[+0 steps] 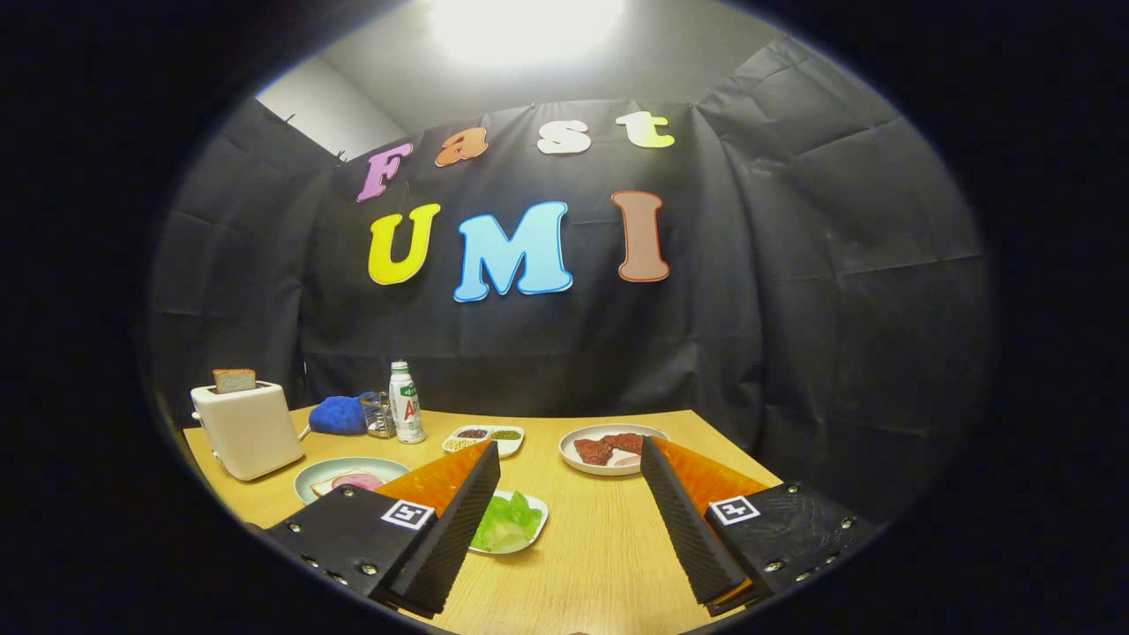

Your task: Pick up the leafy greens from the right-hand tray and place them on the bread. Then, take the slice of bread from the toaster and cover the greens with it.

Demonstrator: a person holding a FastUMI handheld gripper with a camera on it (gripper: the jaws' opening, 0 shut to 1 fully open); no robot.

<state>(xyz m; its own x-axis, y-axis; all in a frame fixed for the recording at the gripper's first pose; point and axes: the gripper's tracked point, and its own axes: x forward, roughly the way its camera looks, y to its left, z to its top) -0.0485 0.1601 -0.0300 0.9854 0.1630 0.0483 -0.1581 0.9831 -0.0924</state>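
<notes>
On the wooden table (pixel 609 547), gripper (pixel 569 467) hangs above the surface with fingers spread wide, nothing between them, touching nothing. Bare tabletop shows in the gap.

Leafy greens (pixel 507 522) lie on a small white tray (pixel 540 511), just beside the left finger (pixel 459 520), partly hidden behind it. Greens untouched.

Beyond the left finger: pale green plate (pixel 328 472) holding a slice of bread (pixel 328 485) with a pink slice of meat (pixel 357 481) on top; the finger covers part of the plate.

White toaster (pixel 249 428) stands at the far left of the table, second slice of bread (pixel 234 380) sticking upright out of its slot. Well apart from the gripper.

Just ahead of the right finger (pixel 684 520): white plate (pixel 578 459) with dark red meat pieces (pixel 609 448).

Between the two plates, further back: small divided dish (pixel 483 438) with dark, green and yellowish fillings, cannot tell what they are.

Back edge of the table, near the black cloth wall (pixel 794 309): blue cloth (pixel 340 414), clear glass (pixel 379 414), white bottle with green cap (pixel 405 403), all standing close together
</notes>
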